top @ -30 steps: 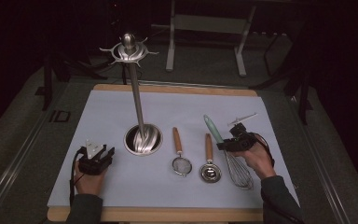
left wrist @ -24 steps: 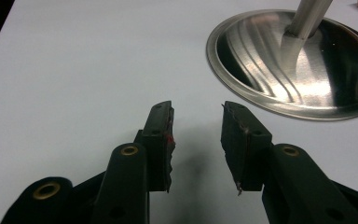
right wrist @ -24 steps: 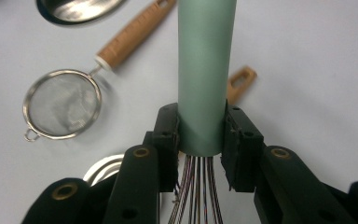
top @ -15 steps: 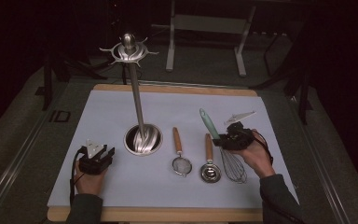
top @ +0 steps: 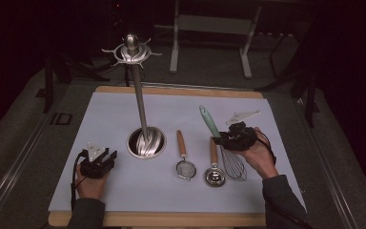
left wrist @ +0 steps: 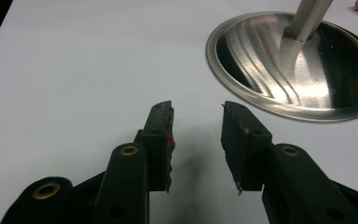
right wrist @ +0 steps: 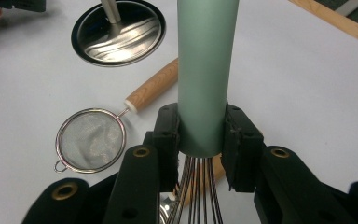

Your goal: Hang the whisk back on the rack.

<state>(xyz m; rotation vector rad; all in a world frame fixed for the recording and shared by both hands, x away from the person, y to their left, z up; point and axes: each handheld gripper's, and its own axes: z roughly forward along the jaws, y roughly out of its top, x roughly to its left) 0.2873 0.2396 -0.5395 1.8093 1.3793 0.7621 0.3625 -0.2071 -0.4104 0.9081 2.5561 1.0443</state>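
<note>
Right hand-held gripper (top: 225, 139): jaws closed on the green handle of the whisk (right wrist: 208, 70), just above the wires; handle tilted up, wire end low beside the small ladle (top: 214, 172) | Left hand-held gripper (left wrist: 196, 128): jaws apart, holding nothing (resting on the tabletop (top: 105, 119)), near the round base of the steel utensil stand (left wrist: 293, 65) | Mesh strainer (right wrist: 91, 140): lying flat.

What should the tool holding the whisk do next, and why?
Probably lift the whisk a little higher. The right tool is shut on its green handle, but the wires still sit low beside the small ladle, and the hooks of the tall stand sit far above the table.
</note>
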